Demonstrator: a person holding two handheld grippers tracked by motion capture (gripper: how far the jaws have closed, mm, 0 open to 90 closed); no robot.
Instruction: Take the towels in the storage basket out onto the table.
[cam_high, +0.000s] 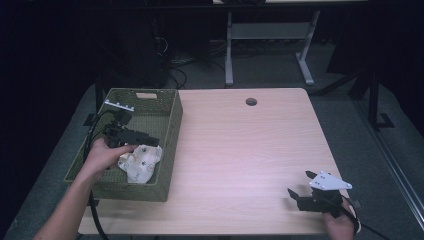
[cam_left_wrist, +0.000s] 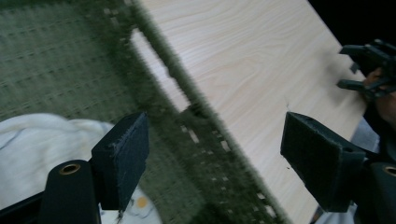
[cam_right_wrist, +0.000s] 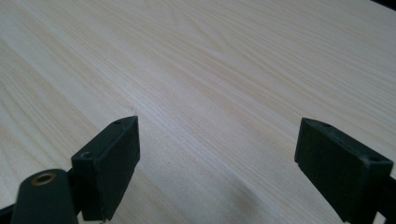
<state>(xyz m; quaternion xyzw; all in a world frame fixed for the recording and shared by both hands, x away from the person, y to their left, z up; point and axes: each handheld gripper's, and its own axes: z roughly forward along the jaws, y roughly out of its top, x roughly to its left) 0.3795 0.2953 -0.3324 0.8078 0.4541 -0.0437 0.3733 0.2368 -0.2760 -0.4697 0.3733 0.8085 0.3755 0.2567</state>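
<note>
A green woven basket (cam_high: 131, 192) stands on the left part of the light wooden table (cam_high: 250, 145). Inside it lies a crumpled white patterned cloth (cam_high: 140, 162). My left gripper (cam_high: 152, 141) is held inside the basket just above the cloth, open. In the left gripper view the jaws (cam_left_wrist: 215, 123) stand wide apart with nothing between them, the cloth (cam_left_wrist: 42, 149) is at lower left and the basket wall (cam_left_wrist: 187, 88) runs across. My right gripper (cam_high: 300, 182) rests open near the table's front right corner, over bare wood (cam_right_wrist: 210, 56).
The table has a round cable hole (cam_high: 251, 101) near its far edge. A grey desk frame (cam_high: 270, 35) stands on the floor beyond the table. The right gripper (cam_left_wrist: 359, 65) also appears far off in the left gripper view.
</note>
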